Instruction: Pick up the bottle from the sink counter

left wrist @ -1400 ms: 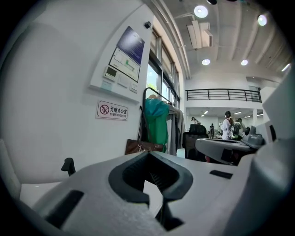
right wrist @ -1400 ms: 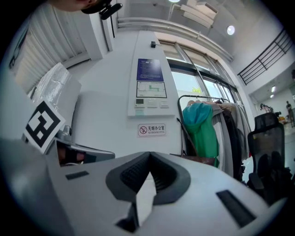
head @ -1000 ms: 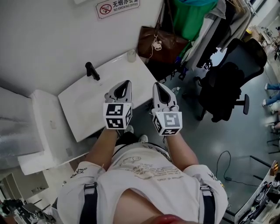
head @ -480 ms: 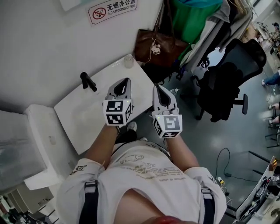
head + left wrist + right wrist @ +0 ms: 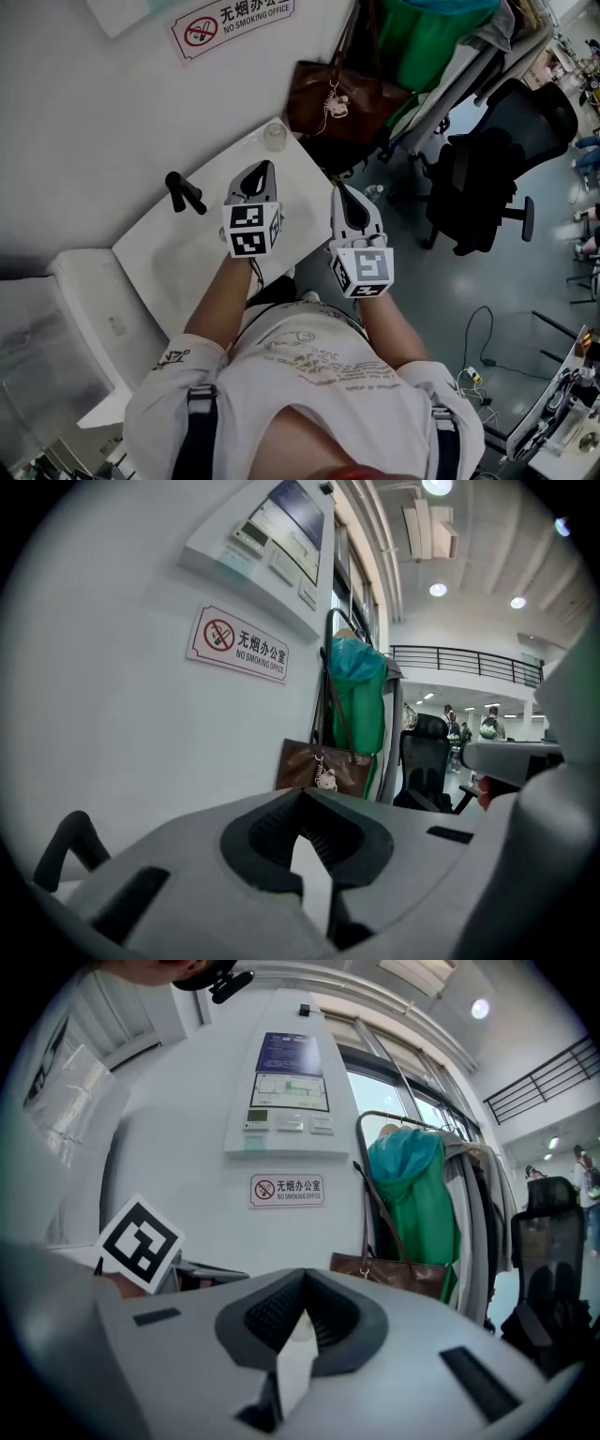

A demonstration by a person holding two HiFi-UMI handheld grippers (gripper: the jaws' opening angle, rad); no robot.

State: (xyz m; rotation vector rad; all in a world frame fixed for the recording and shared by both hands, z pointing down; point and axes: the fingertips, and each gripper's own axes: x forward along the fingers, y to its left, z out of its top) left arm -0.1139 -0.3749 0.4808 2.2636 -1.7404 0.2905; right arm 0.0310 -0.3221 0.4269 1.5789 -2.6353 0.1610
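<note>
A small clear bottle [image 5: 274, 137] stands at the far right corner of the white sink counter [image 5: 178, 262], close to the wall. A black faucet [image 5: 185, 192] rises at the counter's back edge and also shows as a dark faucet [image 5: 70, 841] at the lower left of the left gripper view. My left gripper [image 5: 257, 171] hovers over the right part of the counter, short of the bottle, shut and empty. My right gripper [image 5: 343, 194] is beside it, past the counter's right edge over the floor, jaws together and empty. Both point toward the wall.
A brown handbag [image 5: 333, 94] hangs just right of the counter, with a green garment [image 5: 412, 37] on a rack behind it. A black office chair [image 5: 497, 159] stands farther right. A no-smoking sign [image 5: 234, 17] is on the wall. A white fixture [image 5: 94, 300] adjoins the counter's left.
Both grippers have edged forward toward the wall, the left one now farther over the counter and closer to the bottle. The jaws have stayed together.
</note>
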